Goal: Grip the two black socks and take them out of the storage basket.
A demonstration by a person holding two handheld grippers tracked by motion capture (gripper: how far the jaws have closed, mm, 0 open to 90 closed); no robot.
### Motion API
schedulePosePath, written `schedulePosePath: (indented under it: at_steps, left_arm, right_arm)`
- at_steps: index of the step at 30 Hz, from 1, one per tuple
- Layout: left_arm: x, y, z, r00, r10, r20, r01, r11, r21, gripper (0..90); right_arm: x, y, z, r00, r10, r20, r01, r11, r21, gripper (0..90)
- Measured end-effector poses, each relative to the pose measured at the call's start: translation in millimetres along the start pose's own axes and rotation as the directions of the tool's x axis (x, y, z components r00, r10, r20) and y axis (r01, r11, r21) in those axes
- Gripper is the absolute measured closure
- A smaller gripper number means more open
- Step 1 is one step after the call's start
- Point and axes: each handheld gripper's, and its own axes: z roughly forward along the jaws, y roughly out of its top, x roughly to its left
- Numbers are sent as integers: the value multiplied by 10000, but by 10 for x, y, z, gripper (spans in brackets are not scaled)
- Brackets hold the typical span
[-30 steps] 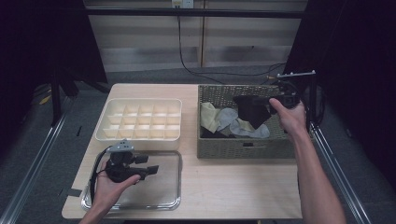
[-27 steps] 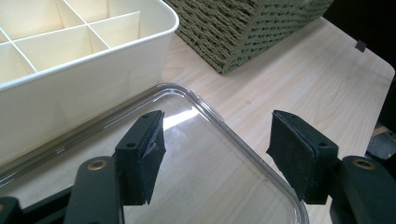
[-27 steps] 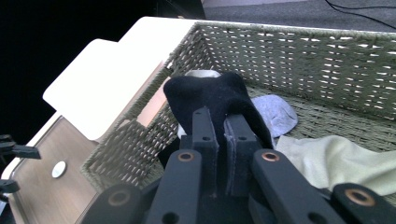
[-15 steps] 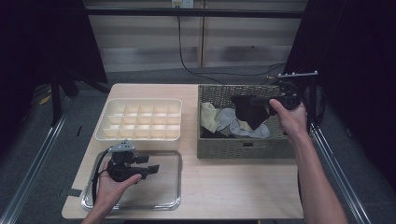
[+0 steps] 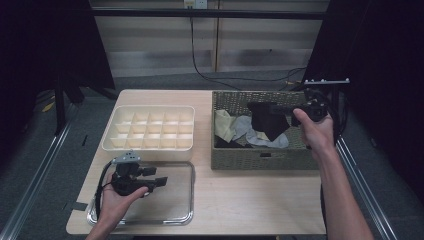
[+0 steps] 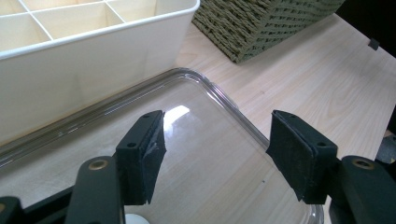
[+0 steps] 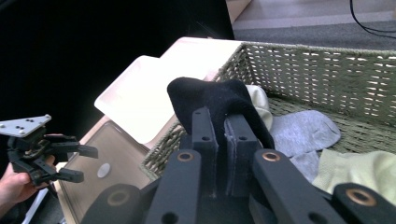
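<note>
Currently right gripper [image 5: 257,107] pinching one black sock [image 5: 269,122]; left gripper [image 5: 161,176] spread; two grippers.

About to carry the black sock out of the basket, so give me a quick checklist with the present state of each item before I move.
1. Right gripper shut on the black sock: ok.
2. Black sock lifted free of the other socks in the wicker basket: cannot tell; its lower end hangs near the grey sock.
3. Left gripper open, nothing between its pads: ok.
4. Clear tray bare where the sock could land: ok, apart from the left gripper over it.
5. Divided organiser compartments free: ok.
</note>
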Motion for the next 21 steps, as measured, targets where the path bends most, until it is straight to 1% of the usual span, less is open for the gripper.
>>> schedulePosePath:
  at_steps: [1, 8, 12, 14, 15, 16, 18, 21]
  left_arm:
    - [4, 1, -5, 9999, -116, 34, 116, 9999, -69, 357]
    - [48, 5, -51, 9994, -334, 13, 335, 9990, -280, 354]
    - [53, 5, -64, 9993, -355, -90, 353, 9990, -286, 355]
    - [52, 5, -72, 9994, -307, -157, 303, 9992, -268, 355]
    - [54, 6, -75, 9994, -307, -155, 302, 9992, -276, 355]
    - [64, 7, -82, 9996, -221, -177, 217, 9995, -222, 355]
    - [70, 7, -80, 9994, -283, -209, 278, 9994, -222, 352]
    - [69, 8, -74, 9992, -313, -244, 307, 9992, -254, 351]
  right_arm:
    - [6, -2, -6, 10000, 4, -39, -4, 10000, -33, 850]
    - [111, -8, -81, 9998, -150, -142, 149, 9998, -104, 850]
    - [190, -17, -144, 9996, -255, -104, 253, 9996, -139, 850]
    - [228, -28, -173, 9995, -298, -121, 295, 9993, -228, 850]
    - [250, -34, -187, 9991, -399, -147, 394, 9988, -290, 850]
    - [273, -39, -202, 9989, -450, -152, 445, 9985, -321, 850]
    - [323, -45, -223, 9985, -491, -259, 482, 9982, -366, 850]
    - [393, -49, -246, 9981, -564, -231, 557, 9980, -305, 850]
